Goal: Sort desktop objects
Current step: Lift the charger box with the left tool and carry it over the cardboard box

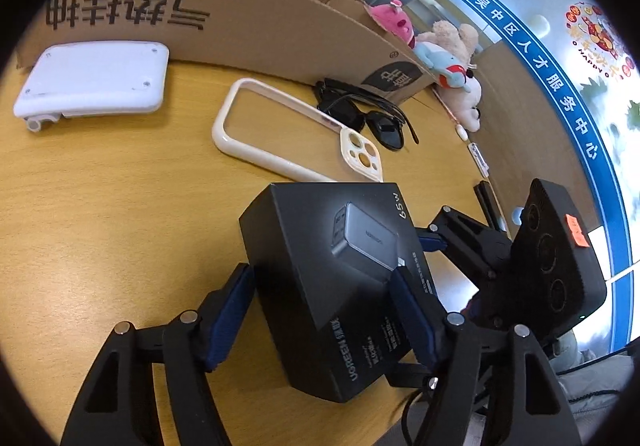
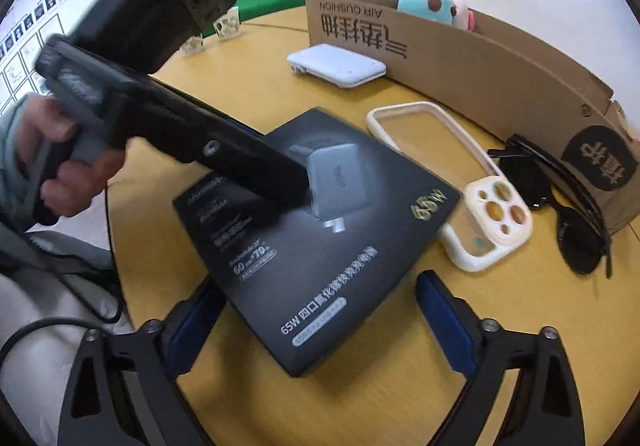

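Observation:
A black charger box (image 1: pixel 340 278) (image 2: pixel 316 234) is held in my left gripper (image 1: pixel 320 286), whose blue pads press its two sides; it looks tilted, just above the wooden table (image 1: pixel 100 226). My right gripper (image 2: pixel 320 298) is open, its fingers on either side of the box's near corner, apart from it. The right gripper also shows in the left wrist view (image 1: pixel 472 246). The left gripper's body shows in the right wrist view (image 2: pixel 160 118), reaching over the box. A white phone case (image 1: pixel 288 130) (image 2: pixel 452 186), black sunglasses (image 1: pixel 368 114) (image 2: pixel 560 198) and a white flat device (image 1: pixel 94 80) (image 2: pixel 338 66) lie beyond.
A long cardboard box (image 1: pixel 248 10) (image 2: pixel 500 74) stands along the table's far side with plush toys (image 1: pixel 444 50) (image 2: pixel 436 6) in and behind it. Small white objects (image 2: pixel 212 32) sit at the far left. The table's edge runs near the right gripper (image 1: pixel 492 206).

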